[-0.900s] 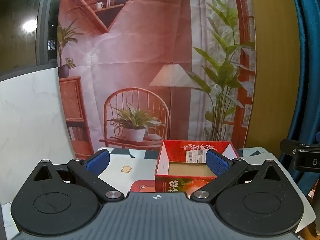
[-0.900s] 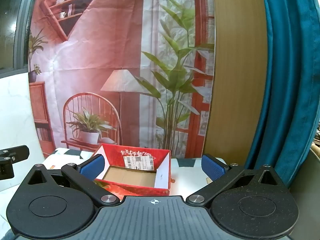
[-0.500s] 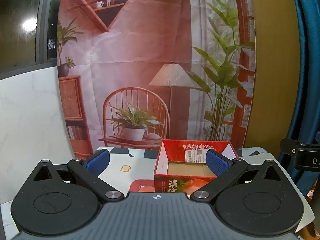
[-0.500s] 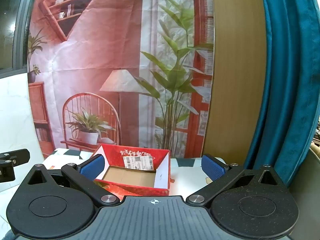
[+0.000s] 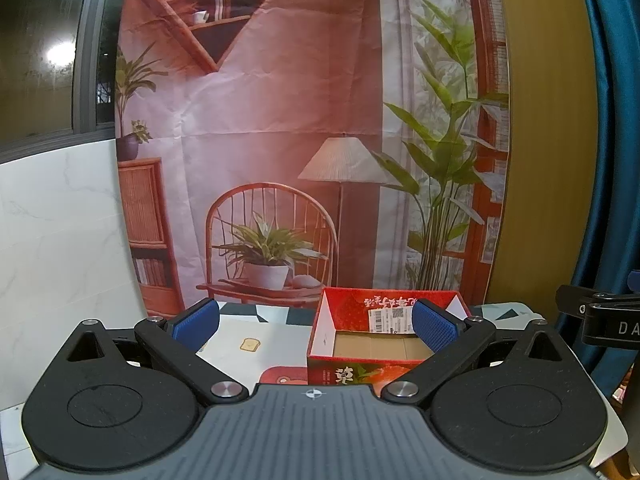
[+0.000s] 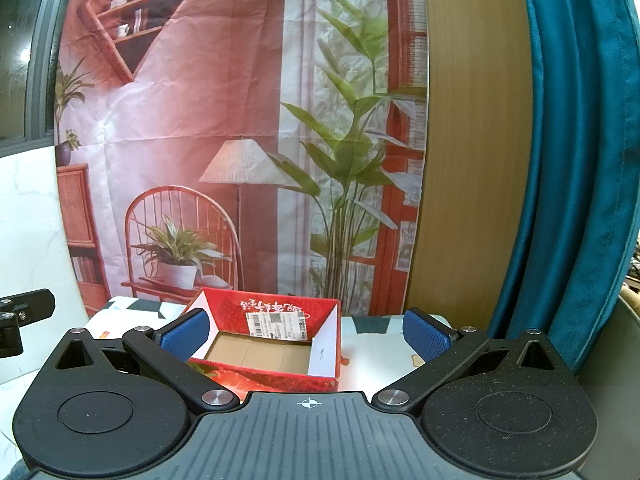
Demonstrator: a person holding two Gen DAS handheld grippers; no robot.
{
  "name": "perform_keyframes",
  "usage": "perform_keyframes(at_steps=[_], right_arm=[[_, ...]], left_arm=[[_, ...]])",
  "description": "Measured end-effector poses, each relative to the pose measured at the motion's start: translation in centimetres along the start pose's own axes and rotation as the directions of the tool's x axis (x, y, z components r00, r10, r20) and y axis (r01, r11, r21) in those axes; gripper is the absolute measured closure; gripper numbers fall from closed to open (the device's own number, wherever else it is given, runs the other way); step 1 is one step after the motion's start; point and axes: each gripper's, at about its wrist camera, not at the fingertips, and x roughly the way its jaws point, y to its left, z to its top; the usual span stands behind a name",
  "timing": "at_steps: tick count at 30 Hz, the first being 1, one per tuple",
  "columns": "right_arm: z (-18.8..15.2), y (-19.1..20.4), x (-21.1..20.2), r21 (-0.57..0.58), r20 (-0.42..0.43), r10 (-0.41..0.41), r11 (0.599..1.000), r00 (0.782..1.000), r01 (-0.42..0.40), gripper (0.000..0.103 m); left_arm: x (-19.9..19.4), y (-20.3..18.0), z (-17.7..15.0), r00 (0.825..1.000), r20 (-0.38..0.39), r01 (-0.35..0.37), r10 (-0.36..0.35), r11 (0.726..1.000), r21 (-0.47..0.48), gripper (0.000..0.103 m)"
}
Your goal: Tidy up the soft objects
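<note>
The left hand-held gripper (image 5: 315, 326) stands wide, its blue pads (image 5: 195, 325) well apart with nothing between them, tilted slightly down toward the tabletop (image 5: 276, 336). The right hand-held gripper (image 6: 306, 334) is equally wide and holds nothing. Ahead of both sits an open red cardboard box (image 5: 348, 372), its flaps up and its brown floor bare; a white shipping label (image 5: 390, 320) is stuck on the inside of its far wall. In the left wrist view the box lies toward the right pad; in the right wrist view the same box (image 6: 276, 376) lies toward the left pad. The tabletop carries a patterned cloth with a small toast print (image 5: 251, 344). No soft object can be made out in either view. Behind the tabletop hangs a printed backdrop (image 5: 280, 120) of a chair, lamp and plants, with a teal curtain (image 6: 568, 160) to the right
</note>
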Motion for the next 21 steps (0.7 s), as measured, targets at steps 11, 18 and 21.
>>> perform_keyframes(at_steps=[11,18,21], right_arm=[[-0.04,0.10,-0.06,0.000,0.000,0.000,1.000,1.000,0.000,0.000],[-0.05,0.08,-0.05,0.000,0.001,0.000,1.000,1.000,0.000,0.000],[-0.03,0.08,-0.06,0.000,0.000,0.000,1.000,1.000,0.000,0.000]], left_arm=[[0.00,-0.09,-0.03,1.000,0.001,-0.001,0.001,1.000,0.000,0.000],[-0.28,0.02,-0.10,1.000,0.013,0.007,-0.007,1.000,0.001,0.000],[-0.30,-0.01,-0.10,1.000,0.014,0.008,-0.008,1.000,0.001,0.000]])
